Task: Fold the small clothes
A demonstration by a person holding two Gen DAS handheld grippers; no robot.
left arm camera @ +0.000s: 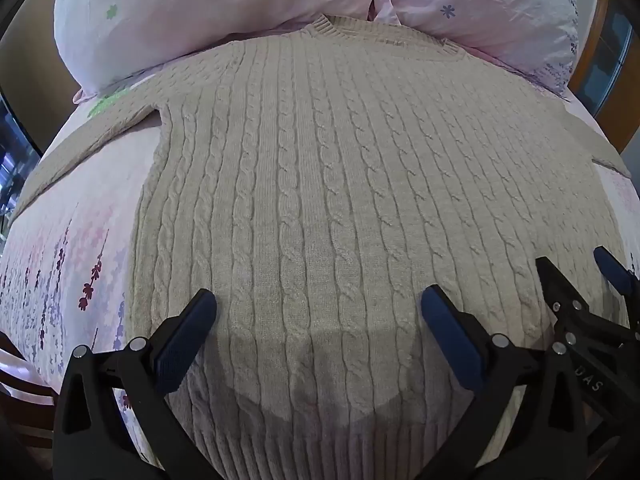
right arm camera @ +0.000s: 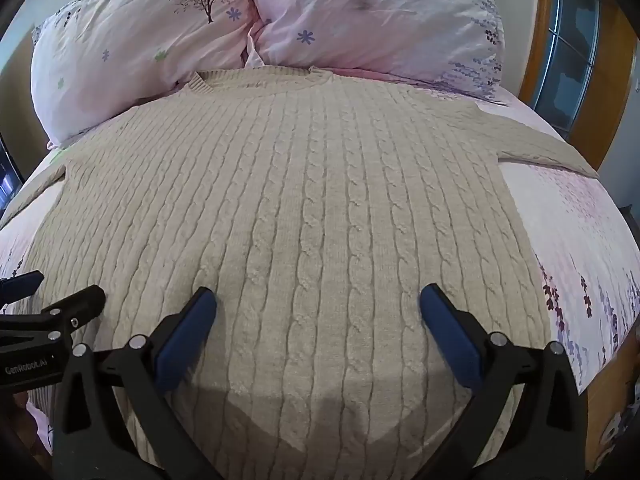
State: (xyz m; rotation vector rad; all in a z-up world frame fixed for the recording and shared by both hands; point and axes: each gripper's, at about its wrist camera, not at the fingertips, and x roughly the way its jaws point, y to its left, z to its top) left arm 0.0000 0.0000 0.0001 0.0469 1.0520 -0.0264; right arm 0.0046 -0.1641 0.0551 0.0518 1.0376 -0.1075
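Observation:
A beige cable-knit sweater (left arm camera: pixel 320 184) lies flat on the bed, collar toward the pillows, hem toward me; it also fills the right wrist view (right arm camera: pixel 304 208). Its left sleeve (left arm camera: pixel 80 140) and right sleeve (right arm camera: pixel 540 144) are spread out to the sides. My left gripper (left arm camera: pixel 319 312) is open and empty, hovering over the lower left part of the sweater. My right gripper (right arm camera: pixel 318 308) is open and empty over the lower right part. The right gripper shows at the right edge of the left wrist view (left arm camera: pixel 580 280); the left one shows at the left edge of the right wrist view (right arm camera: pixel 52 296).
Two pink flowered pillows (left arm camera: pixel 200 12) (right arm camera: pixel 380 20) lie against the head of the bed behind the collar. A pink flowered sheet (left arm camera: pixel 60 260) (right arm camera: pixel 580 240) covers the bed. A wooden-framed window (right arm camera: pixel 576 48) stands at the right.

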